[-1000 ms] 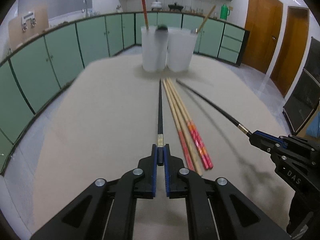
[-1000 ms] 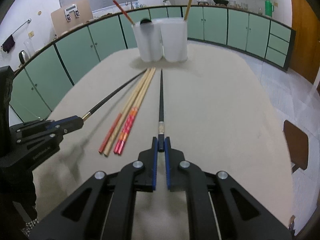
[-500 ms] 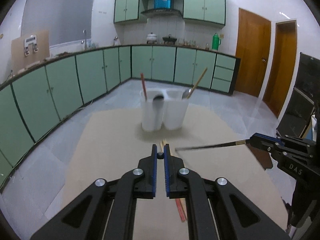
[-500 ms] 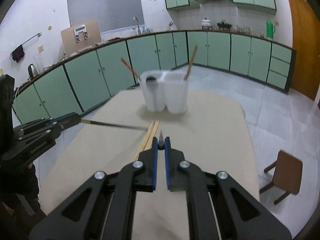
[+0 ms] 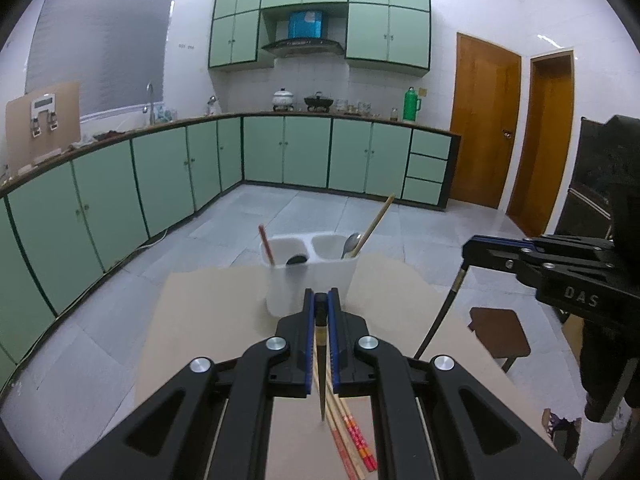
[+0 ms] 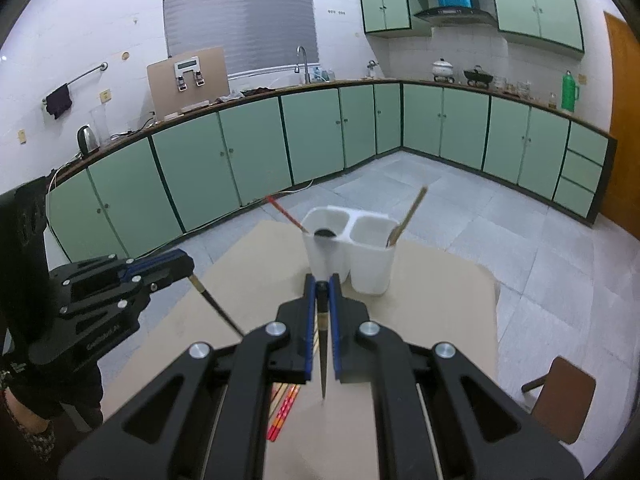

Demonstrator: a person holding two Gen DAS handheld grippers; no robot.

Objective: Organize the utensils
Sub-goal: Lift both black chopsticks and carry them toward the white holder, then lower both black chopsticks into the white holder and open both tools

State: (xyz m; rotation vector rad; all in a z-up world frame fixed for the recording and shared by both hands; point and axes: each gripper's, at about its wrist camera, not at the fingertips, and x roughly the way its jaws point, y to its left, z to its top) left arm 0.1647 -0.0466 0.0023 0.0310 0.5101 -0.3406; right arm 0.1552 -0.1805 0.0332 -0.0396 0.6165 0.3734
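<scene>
My left gripper (image 5: 320,303) is shut on the thick end of a black chopstick (image 5: 321,376) that hangs tip-down above the table. My right gripper (image 6: 321,286) is shut on a second black chopstick (image 6: 323,364), also hanging tip-down. Each gripper shows in the other view, the right (image 5: 466,249) and the left (image 6: 188,269), with its chopstick slanting down. A white two-compartment holder (image 5: 310,276) stands ahead; its left cup holds a red chopstick (image 5: 266,244) and a dark spoon, its right cup a wooden chopstick (image 5: 374,224) and a metal spoon. Wooden and red chopsticks (image 5: 352,440) lie on the table below.
The beige table (image 5: 200,320) has its far edge just behind the holder. A brown stool (image 6: 562,396) stands on the tiled floor to the right. Green kitchen cabinets line the far walls.
Both grippers have lifted their black chopsticks off the table and tilted up, so the chopsticks now hang tip-down. The holder looks lower and closer in both views.
</scene>
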